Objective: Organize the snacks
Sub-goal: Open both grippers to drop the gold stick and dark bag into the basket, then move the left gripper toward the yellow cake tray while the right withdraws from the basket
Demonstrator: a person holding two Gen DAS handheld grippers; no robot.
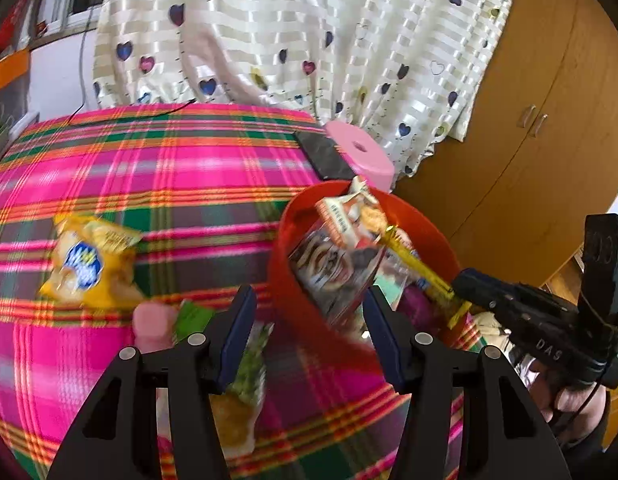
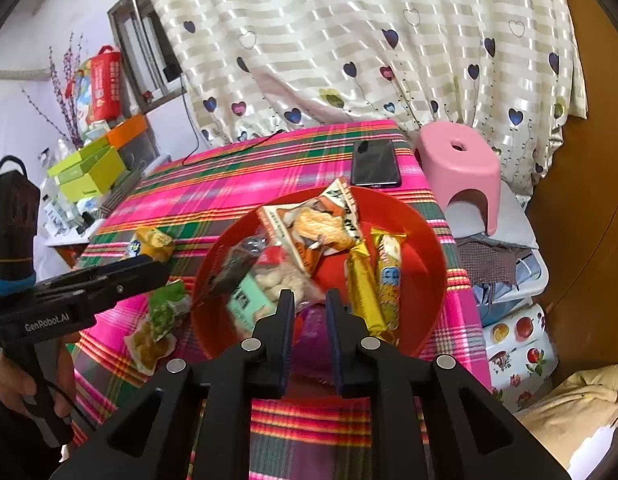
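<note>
A red bowl on the plaid tablecloth holds several snack packets, among them an orange-white packet and two yellow bars. The bowl also shows in the left wrist view. A yellow packet, a pink packet and a green packet lie on the cloth left of the bowl. My left gripper is open and empty above the bowl's left rim. My right gripper hovers over the bowl's near side, jaws narrowly apart, a purple packet beneath them.
A black phone lies at the table's far right corner. A pink stool stands just beyond the table on the right. A heart-patterned curtain hangs behind. Boxes crowd the left side; a wooden wardrobe is at right.
</note>
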